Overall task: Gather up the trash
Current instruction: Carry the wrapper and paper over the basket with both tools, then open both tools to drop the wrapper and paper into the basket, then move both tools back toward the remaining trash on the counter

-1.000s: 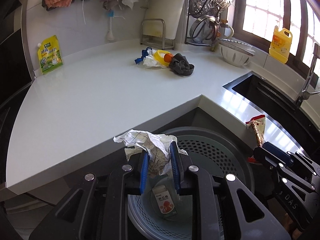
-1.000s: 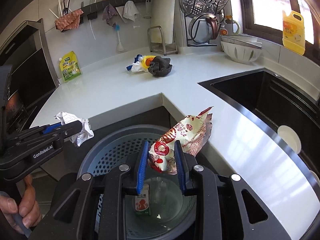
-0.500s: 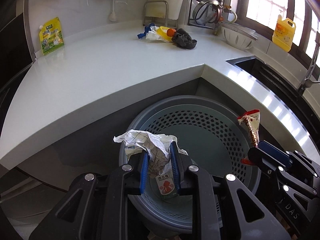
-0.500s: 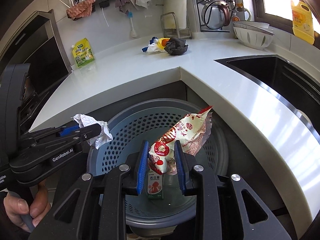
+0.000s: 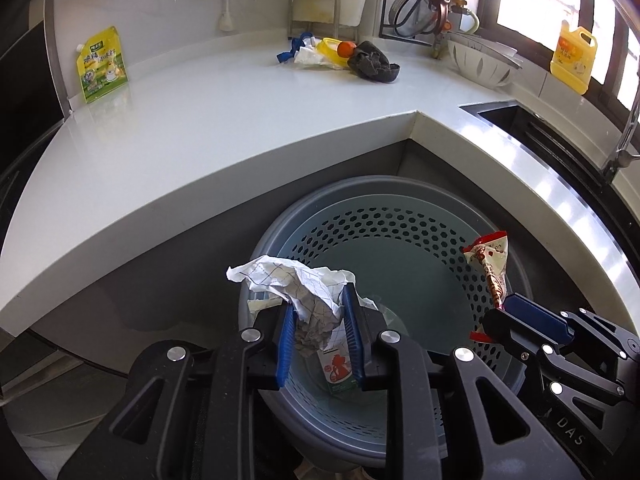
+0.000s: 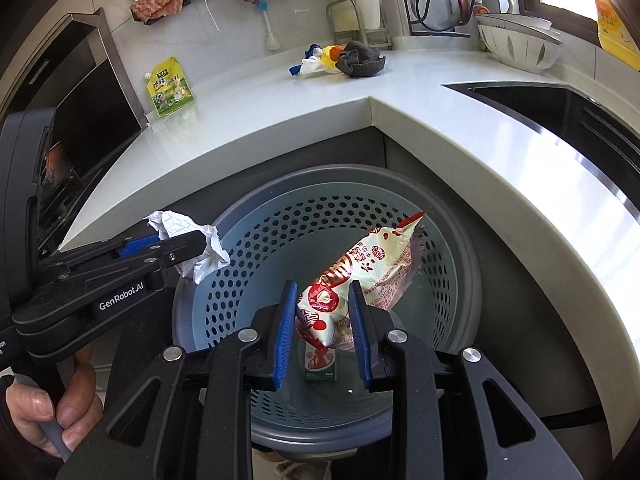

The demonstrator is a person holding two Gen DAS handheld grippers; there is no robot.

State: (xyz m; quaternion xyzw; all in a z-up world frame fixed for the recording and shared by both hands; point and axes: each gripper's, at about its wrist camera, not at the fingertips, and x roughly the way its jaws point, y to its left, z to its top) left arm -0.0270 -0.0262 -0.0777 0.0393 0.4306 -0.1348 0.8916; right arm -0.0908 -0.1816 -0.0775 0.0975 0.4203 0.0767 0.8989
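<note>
My left gripper [image 5: 318,320] is shut on a crumpled white paper [image 5: 304,292] and holds it over the left rim of the grey perforated trash bin [image 5: 400,224]. My right gripper [image 6: 322,318] is shut on a red-and-white snack wrapper [image 6: 368,268] above the bin's [image 6: 280,216] opening. The paper [image 6: 192,248] and left gripper [image 6: 160,252] also show in the right wrist view, the wrapper [image 5: 490,264] and right gripper [image 5: 516,316] in the left wrist view. A small green-and-white carton [image 6: 320,364] lies on the bin's bottom.
The white L-shaped counter [image 5: 200,120] wraps around the bin. On it are a pile of cloth and plastic items [image 5: 340,56], a green-yellow pouch [image 5: 102,66], a white colander [image 5: 480,60] and a yellow bottle [image 5: 572,60]. The dark sink [image 6: 560,112] is on the right.
Both grippers have dropped lower and closer to the bin with their loads still held. The bin opening now fills more of both views.
</note>
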